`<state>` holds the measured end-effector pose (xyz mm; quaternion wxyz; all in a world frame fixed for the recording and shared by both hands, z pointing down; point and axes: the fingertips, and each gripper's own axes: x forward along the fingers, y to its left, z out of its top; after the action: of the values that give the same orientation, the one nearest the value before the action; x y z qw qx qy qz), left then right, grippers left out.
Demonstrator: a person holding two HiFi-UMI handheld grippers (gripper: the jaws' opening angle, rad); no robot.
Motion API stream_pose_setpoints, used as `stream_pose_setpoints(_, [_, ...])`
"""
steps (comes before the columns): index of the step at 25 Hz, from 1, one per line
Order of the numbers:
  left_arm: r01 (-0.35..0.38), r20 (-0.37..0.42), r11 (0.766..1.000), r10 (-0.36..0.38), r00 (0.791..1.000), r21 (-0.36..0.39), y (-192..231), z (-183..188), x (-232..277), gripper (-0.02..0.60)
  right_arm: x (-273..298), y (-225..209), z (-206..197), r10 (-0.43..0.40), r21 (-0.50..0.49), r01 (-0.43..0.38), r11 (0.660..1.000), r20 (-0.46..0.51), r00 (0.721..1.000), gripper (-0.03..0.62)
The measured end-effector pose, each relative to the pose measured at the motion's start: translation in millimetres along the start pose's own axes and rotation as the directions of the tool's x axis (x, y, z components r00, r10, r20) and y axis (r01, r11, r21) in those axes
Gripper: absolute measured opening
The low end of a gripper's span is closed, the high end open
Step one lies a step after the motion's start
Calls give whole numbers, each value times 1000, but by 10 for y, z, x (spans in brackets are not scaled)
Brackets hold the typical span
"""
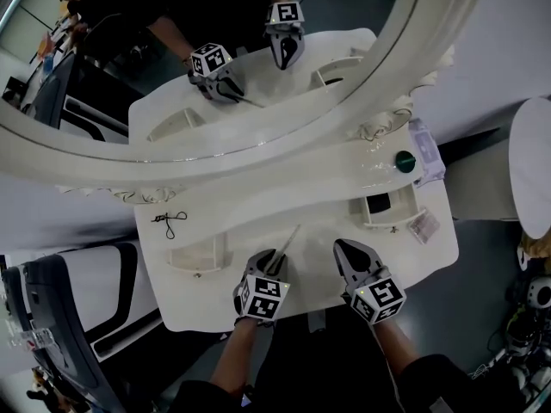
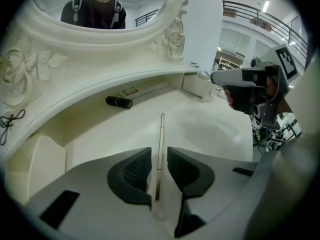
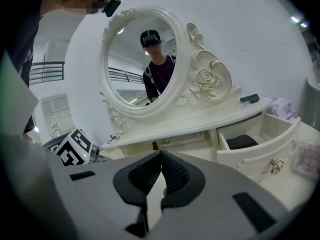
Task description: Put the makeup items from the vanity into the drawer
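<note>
White throughout, the vanity [image 1: 318, 231] carried an oval mirror [image 3: 140, 64] in a rose-moulded frame, with a curved shelf beneath the glass. Its right-hand drawer [image 3: 255, 151] stood pulled out, with a dark flat item [image 3: 241, 142] lying inside.

The left gripper [image 2: 159, 154] was angled down at the tabletop with its jaws a little apart. A slender pale stick [image 2: 162, 129] lay between the pads, with a gap showing at the right pad, and its far end ran out toward the mirror. The right gripper [image 3: 161, 155] was just beside it, jaws closed tip to tip with nothing in them.

Only the left gripper view looked into the recess under the shelf. A black tube [image 2: 118, 102] lay there on its side, with a flat printed box [image 2: 145, 90] near it. The head view showed the shelf from above, with a black cord [image 1: 170, 222] at its left end and a green item [image 1: 405, 161] above the drawer. A small clear case [image 1: 422, 226] lay beside the drawer.

The tabletop was glossy. A dark floor [image 1: 482, 256] surrounded the vanity, and a railing [image 2: 260, 19] crossed the bright room behind.
</note>
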<state>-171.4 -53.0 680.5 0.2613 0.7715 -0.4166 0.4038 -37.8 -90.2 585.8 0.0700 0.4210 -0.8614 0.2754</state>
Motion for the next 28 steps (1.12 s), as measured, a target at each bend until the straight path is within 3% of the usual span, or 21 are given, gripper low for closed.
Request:
stream_pose_setpoints(11, [14, -13, 1000, -14, 1000, 9, -7, -55, 34, 97, -12, -36, -81, -21, 21, 21, 1000, 4, 1000, 23])
stream_pose_setpoints(28, [0, 4, 1000, 0, 1000, 17, -19, -62, 39, 38, -63, -42, -106, -32, 20, 32, 999, 10, 999, 23])
